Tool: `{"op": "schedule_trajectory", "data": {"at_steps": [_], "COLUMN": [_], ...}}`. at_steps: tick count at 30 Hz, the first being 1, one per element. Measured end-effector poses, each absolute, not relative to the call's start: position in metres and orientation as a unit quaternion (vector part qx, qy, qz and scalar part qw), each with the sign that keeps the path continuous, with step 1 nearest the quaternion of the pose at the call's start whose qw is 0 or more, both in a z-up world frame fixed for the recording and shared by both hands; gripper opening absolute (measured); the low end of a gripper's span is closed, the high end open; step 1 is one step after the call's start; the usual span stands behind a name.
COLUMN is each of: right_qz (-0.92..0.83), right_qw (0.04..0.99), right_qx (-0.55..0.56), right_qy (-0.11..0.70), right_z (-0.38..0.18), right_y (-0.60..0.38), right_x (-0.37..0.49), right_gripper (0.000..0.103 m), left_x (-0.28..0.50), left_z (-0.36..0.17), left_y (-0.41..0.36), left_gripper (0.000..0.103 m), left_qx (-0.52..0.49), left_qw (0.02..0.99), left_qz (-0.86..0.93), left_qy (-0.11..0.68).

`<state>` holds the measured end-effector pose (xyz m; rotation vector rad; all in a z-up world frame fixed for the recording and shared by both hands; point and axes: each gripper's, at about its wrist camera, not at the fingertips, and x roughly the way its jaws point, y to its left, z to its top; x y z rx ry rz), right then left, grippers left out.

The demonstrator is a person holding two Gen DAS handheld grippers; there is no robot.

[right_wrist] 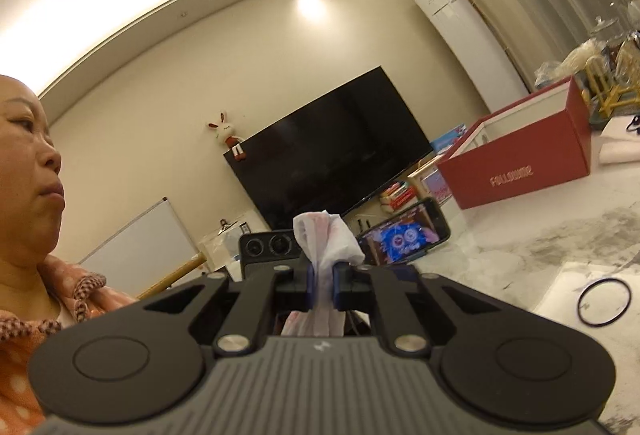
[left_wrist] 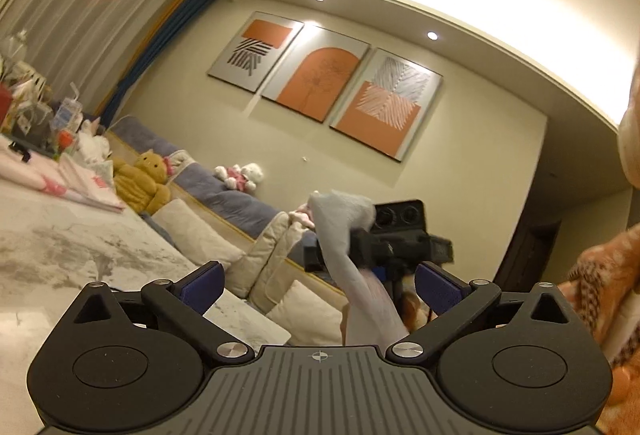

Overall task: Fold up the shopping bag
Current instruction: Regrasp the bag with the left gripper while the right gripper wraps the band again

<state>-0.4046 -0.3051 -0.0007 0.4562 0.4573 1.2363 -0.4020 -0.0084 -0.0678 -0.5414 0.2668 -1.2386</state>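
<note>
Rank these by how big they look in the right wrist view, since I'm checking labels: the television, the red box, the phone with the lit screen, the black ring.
1. television
2. red box
3. phone
4. black ring

The phone and ring look close in extent, and nearness to the camera makes that pair unsure.

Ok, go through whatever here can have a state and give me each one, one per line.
Left gripper: open, holding nothing.
Right gripper: shut on the shopping bag.
Shopping bag: bunched up, not folded.
Television: screen dark.
Phone: screen lit.
Red box: lid off, open.
</note>
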Motion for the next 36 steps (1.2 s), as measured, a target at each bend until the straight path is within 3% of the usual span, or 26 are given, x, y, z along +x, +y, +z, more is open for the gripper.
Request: {"op": "schedule_trajectory", "data": {"at_steps": [1, 3, 4, 5, 11, 13, 15, 17, 21, 24, 31, 32, 33, 35, 36], "right_qz": [0.569, 0.547, 0.538, 0.535, 0.550, 0.549, 0.534, 0.504, 0.364, 0.322, 0.329, 0.328, 0.323, 0.315, 0.313], "right_qw": [0.768, 0.781, 0.781, 0.775, 0.747, 0.747, 0.761, 0.784, 0.885, 0.898, 0.867, 0.866, 0.865, 0.863, 0.862], "right_qx": [0.204, 0.215, 0.232, 0.253, 0.297, 0.299, 0.302, 0.310, 0.152, 0.006, -0.070, -0.089, -0.118, -0.137, -0.133], "right_qy": [0.211, 0.210, 0.215, 0.221, 0.227, 0.227, 0.209, 0.189, 0.248, 0.300, 0.368, 0.368, 0.365, 0.372, 0.376], "right_z": [-0.001, -0.002, -0.005, -0.010, -0.022, -0.021, -0.020, -0.019, -0.019, -0.034, -0.060, -0.059, -0.057, -0.055, -0.054], "right_y": [-0.302, -0.304, -0.308, -0.312, -0.311, -0.311, -0.319, -0.335, -0.335, -0.306, -0.263, -0.258, -0.253, -0.248, -0.248], "right_x": [-0.405, -0.404, -0.399, -0.393, -0.383, -0.381, -0.382, -0.379, -0.363, -0.349, -0.297, -0.296, -0.297, -0.300, -0.301], "right_gripper": [0.008, 0.009, 0.008, 0.009, 0.012, 0.018, 0.040, 0.048, 0.046, 0.045, 0.042, 0.035, 0.020, 0.001, 0.001], "left_x": [-0.398, -0.392, -0.392, -0.393, -0.395, -0.396, -0.397, -0.396, -0.398, -0.397, -0.397, -0.397, -0.397, -0.397, -0.396], "left_z": [-0.071, -0.077, -0.079, -0.080, -0.087, -0.089, -0.090, -0.095, -0.098, -0.100, -0.102, -0.101, -0.100, -0.098, -0.098], "left_y": [-0.009, -0.010, -0.012, -0.015, -0.019, -0.017, -0.011, 0.000, 0.011, 0.016, 0.020, 0.021, 0.022, 0.024, 0.024], "left_gripper": [0.076, 0.023, 0.023, 0.014, 0.007, 0.006, 0.005, 0.005, 0.005, 0.005, 0.005, 0.005, 0.005, 0.005, 0.005], "left_qx": [-0.263, -0.285, -0.280, -0.273, -0.279, -0.276, -0.275, -0.278, -0.257, -0.264, -0.252, -0.249, -0.246, -0.240, -0.236], "left_qw": [0.766, 0.750, 0.752, 0.754, 0.748, 0.753, 0.766, 0.782, 0.818, 0.824, 0.835, 0.838, 0.841, 0.846, 0.850], "left_qz": [-0.573, -0.581, -0.580, -0.581, -0.587, -0.582, -0.566, -0.539, -0.491, -0.477, -0.463, -0.460, -0.457, -0.450, -0.447], "left_qy": [0.129, 0.136, 0.138, 0.139, 0.134, 0.133, 0.136, 0.143, 0.154, 0.154, 0.156, 0.155, 0.154, 0.152, 0.152]}}
